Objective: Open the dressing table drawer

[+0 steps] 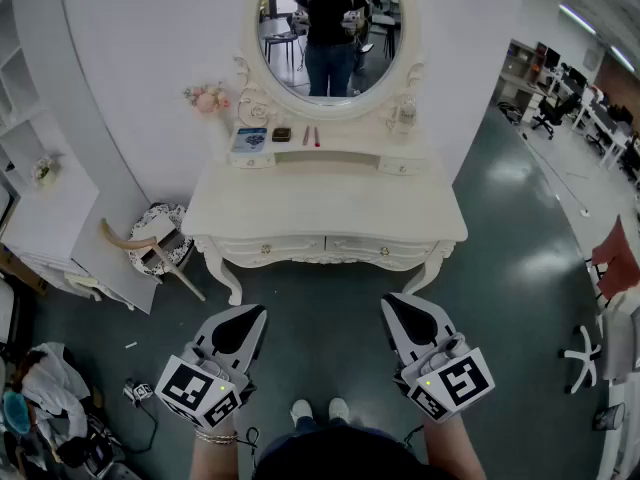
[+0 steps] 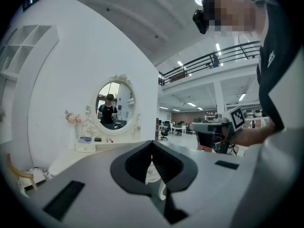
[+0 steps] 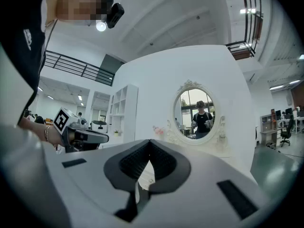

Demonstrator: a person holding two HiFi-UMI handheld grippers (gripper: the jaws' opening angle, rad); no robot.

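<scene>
support: dressing table (image 1: 325, 206) | on its back ledge: blue box (image 1: 250, 139); small dark case (image 1: 281, 134); 2 thin sticks (image 1: 306, 136)

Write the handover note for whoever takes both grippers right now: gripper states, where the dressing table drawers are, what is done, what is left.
Left gripper: shut, empty, held level, short of the table.
Right gripper: shut, empty, level, also short of the table.
Dressing table: straight ahead against the wall. Its left front drawer and right front drawer are both closed.
Done: nothing; neither gripper touches the table.
Left: step in, open a gripper, probably close it on one drawer's knob, then pull the drawer out.
</scene>
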